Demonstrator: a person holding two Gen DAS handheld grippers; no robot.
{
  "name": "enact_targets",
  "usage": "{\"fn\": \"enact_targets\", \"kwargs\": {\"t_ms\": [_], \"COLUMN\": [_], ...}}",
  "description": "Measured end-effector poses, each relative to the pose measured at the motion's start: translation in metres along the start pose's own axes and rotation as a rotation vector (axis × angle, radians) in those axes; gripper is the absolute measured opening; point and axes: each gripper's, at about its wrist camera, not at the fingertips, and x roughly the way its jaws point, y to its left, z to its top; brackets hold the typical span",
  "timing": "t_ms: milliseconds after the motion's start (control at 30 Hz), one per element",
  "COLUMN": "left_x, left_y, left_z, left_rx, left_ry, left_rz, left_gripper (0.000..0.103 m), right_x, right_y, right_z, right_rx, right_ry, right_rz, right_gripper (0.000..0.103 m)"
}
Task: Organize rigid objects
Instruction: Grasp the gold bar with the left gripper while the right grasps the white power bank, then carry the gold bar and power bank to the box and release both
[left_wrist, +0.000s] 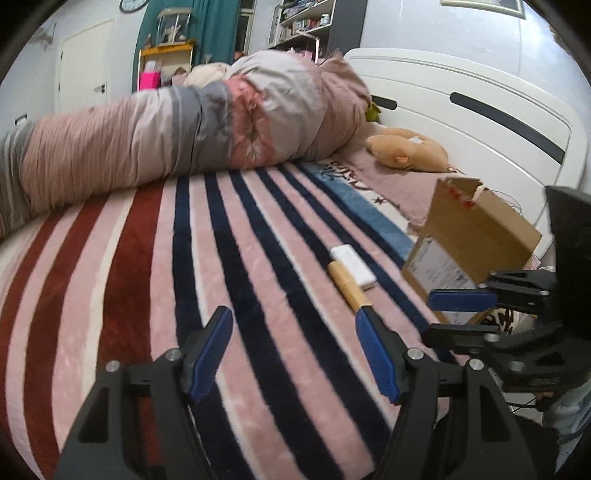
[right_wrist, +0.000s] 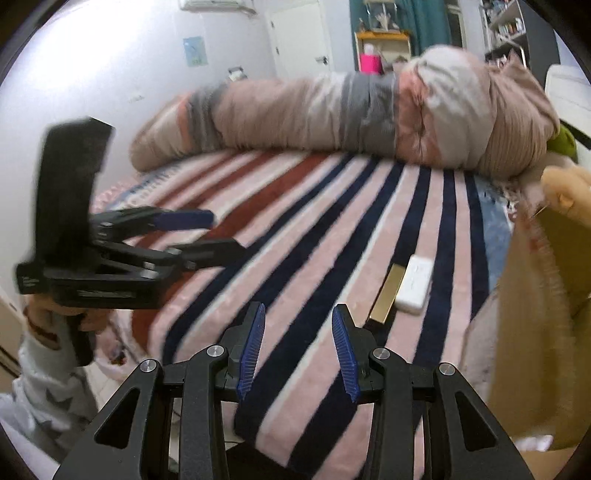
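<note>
Landmark: cardboard box, open, on the bed near the headboard.
White case: flat on the striped blanket, just beside the box, touching the gold bar.
Gold bar: lies along the white case, on its side away from the box.
Left gripper: jaws wide, nothing between them; above the blanket, the gold bar's end just past its box-side finger.
Right gripper: jaws narrow, empty; beside the box, short of both items.
Obstructions: rolled quilt across the bed beyond the items; plush toy beyond the box.
Left view only: box label, headboard, right gripper in front of the box.
Right view only: hand and sleeve holding the left gripper; box flap blurred at the edge.
</note>
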Motion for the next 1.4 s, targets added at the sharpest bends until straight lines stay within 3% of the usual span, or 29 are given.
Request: {"fn": "enact_targets", "kwargs": {"t_ms": [200,300,367,433,500,667,800,967,1033,1100,1167,1267,1367,1400], "left_x": [0.034,0.052,0.06,0.067,0.072,0.079,0.083,0.091,0.097,0.107,0.123,0.14,0.148,0.148], "left_y": [0.024,0.03,0.032,0.033,0.033,0.034,0.035,0.028,0.023,0.014,0.005,-0.004,-0.012,-0.012], "left_z": [-0.012,-0.015,-0.016,-0.015,-0.013,-0.008,-0.006,-0.004,-0.004,-0.003,-0.002,-0.001,0.001,0.001], "left_rx": [-0.034,-0.047,-0.056,-0.064,-0.068,-0.076,-0.086,-0.088,-0.082,-0.07,-0.062,-0.043,-0.012,-0.006], "left_ry": [0.034,0.059,0.074,0.086,0.09,0.103,0.105,0.113,0.122,0.139,0.172,0.187,0.19,0.188], "left_rz": [-0.038,-0.046,-0.058,-0.068,-0.076,-0.077,-0.071,-0.084,-0.098,-0.121,-0.135,-0.085,-0.034,-0.04], "left_gripper": [0.066,0.066,0.066,0.066,0.066,0.066,0.066,0.066,0.066,0.066,0.066,0.057,0.04,0.029], "right_x": [0.071,0.098,0.11,0.115,0.114,0.124,0.124,0.093,0.084,0.085,0.093,0.113,0.125,0.129], "right_y": [-0.034,-0.055,-0.06,-0.058,-0.054,-0.033,-0.016,-0.022,-0.032,-0.042,-0.055,-0.071,-0.085,-0.089], "right_z": [-0.001,-0.003,-0.004,-0.003,-0.002,0.007,0.009,0.006,0.008,0.011,0.012,0.015,0.015,0.015], "right_rx": [0.065,0.124,0.112,0.084,0.079,0.073,0.031,0.019,0.031,0.036,0.062,0.077,0.106,0.118], "right_ry": [0.101,0.15,0.159,0.139,0.133,0.146,0.168,0.116,0.084,0.075,0.089,0.116,0.116,0.118], "right_rz": [-0.182,-0.192,-0.203,-0.213,-0.195,-0.056,-0.001,-0.131,-0.229,-0.327,-0.355,-0.381,-0.374,-0.368], "right_gripper": [0.033,0.033,0.019,0.019,0.019,0.019,0.028,0.04,0.047,0.048,0.048,0.048,0.048,0.048]}}
